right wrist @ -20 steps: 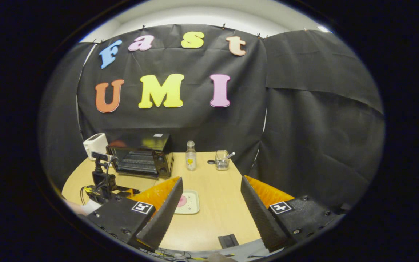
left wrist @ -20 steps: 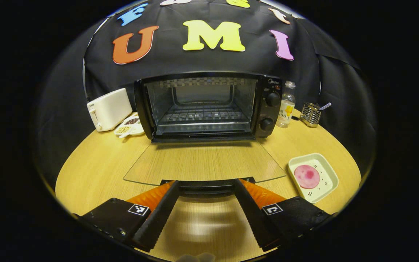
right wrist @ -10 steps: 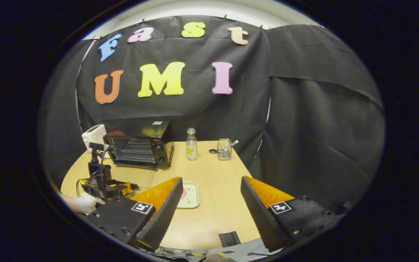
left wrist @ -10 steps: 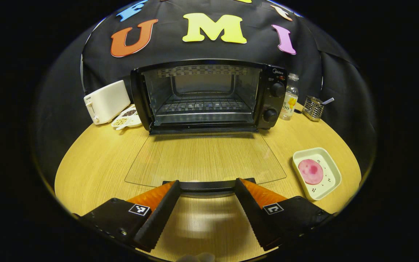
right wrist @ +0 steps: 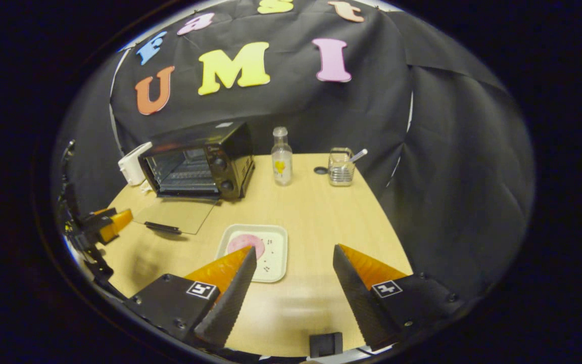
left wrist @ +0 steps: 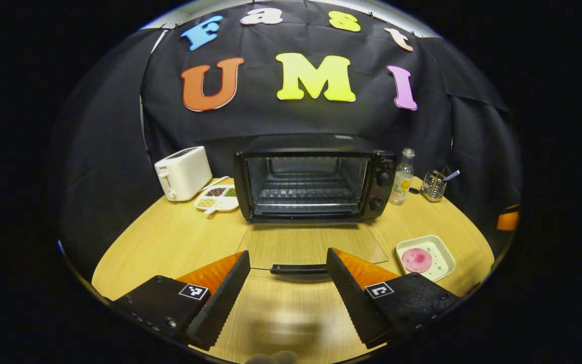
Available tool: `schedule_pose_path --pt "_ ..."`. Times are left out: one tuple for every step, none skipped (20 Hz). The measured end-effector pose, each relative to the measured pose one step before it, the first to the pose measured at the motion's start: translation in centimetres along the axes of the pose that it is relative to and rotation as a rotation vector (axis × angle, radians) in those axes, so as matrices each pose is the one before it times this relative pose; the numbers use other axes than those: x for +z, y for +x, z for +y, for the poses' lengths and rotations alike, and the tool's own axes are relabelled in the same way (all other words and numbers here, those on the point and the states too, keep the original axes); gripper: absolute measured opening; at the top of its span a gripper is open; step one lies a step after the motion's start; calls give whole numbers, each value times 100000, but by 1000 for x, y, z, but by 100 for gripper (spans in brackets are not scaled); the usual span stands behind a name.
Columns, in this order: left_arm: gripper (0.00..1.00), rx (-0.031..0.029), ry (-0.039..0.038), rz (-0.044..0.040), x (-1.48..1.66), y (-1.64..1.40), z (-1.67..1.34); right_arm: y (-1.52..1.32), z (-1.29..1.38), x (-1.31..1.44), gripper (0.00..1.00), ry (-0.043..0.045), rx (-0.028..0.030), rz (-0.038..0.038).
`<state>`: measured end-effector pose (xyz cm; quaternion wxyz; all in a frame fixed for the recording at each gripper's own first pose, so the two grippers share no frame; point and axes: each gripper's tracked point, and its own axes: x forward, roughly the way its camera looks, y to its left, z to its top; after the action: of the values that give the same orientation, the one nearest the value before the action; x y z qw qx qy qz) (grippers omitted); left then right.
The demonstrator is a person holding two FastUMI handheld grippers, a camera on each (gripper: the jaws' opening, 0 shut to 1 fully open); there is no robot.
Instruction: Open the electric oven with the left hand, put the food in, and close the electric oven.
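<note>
Worktop [left wrist: 170, 242] status: oven [left wrist: 313, 184] door [left wrist: 316, 246] now flat open, left tongs [left wrist: 288, 298] have backed off its handle [left wrist: 298, 269] and sit spread, right tongs [right wrist: 293, 296] spread and closing on food [right wrist: 245, 244] in near-right tray [right wrist: 278, 253], loading next.

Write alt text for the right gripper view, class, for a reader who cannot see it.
The right gripper hangs open above a wooden table, near a white tray holding a pink food slice. Behind stands a black oven, its glass door lying open.
</note>
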<state>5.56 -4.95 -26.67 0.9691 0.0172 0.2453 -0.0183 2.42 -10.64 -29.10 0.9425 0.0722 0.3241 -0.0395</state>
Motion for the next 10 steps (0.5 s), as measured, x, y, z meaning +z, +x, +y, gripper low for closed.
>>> schedule_pose_path --pt "96 1431 -334 -1691 1111 -1370 535 1753 60 -628 92 649 2457 3403" --pt "97 1869 -77 -1923 1088 -1367 541 1601 28 -695 90 1242 2113 4303" --pt "97 1834 -33 -2035 1195 -1420 519 1605 95 -656 86 1411 2977 3705" --pt "97 1740 -231 -2324 1073 -1344 302 1470 -59 -476 83 1941 2090 4080" --pt "96 2362 -196 -1845 1277 -1370 397 1115 -61 -249 80 1122 2057 3077" --pt "96 1818 -94 -1051 772 -1028 242 1236 -174 -154 79 640 1532 2747" --pt "96 2300 -309 -1009 914 -1016 297 1130 -253 -54 74 78 961 2297" --pt "96 1980 -603 -813 872 -922 94 1071 -287 -24 71 88 520 2521" --pt "96 1498 -1019 -976 857 -859 -52 936 61 1 64 316 1777 2506" --pt "96 1567 -1075 -597 559 -768 -116 752 155 33 61 831 1721 2779"
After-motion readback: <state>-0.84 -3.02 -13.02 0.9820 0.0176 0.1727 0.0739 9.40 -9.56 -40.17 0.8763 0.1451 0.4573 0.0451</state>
